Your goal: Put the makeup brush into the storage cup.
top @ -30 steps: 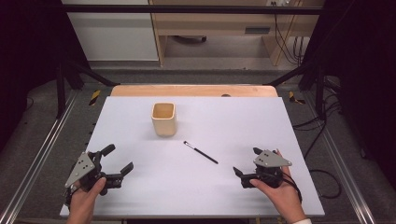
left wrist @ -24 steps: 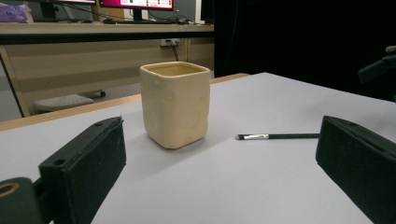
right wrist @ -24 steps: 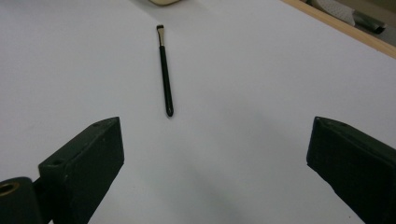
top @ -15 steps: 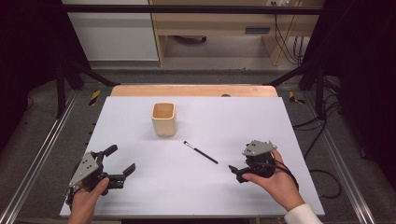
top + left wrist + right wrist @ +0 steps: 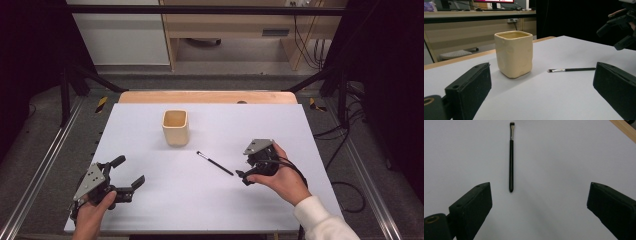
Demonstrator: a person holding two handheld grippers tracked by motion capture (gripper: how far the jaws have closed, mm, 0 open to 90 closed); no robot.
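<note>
Brush [image 5: 215, 163] lies flat at the centre of the high view, lower right of the cup [image 5: 175, 127]. Right gripper [image 5: 246, 175], jaws wide and empty, sits just beside its handle end; it should straddle the handle before closing. Left gripper [image 5: 131, 172] rests open and empty at lower left.

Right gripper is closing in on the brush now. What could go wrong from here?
1. The brush is thin and lies flat on the table; the right gripper, jaws open, may slide over it.
2. It lies nearer one jaw, so closing may roll it away.
3. The cup stands near the brush tip; a sweep may tip it.
</note>
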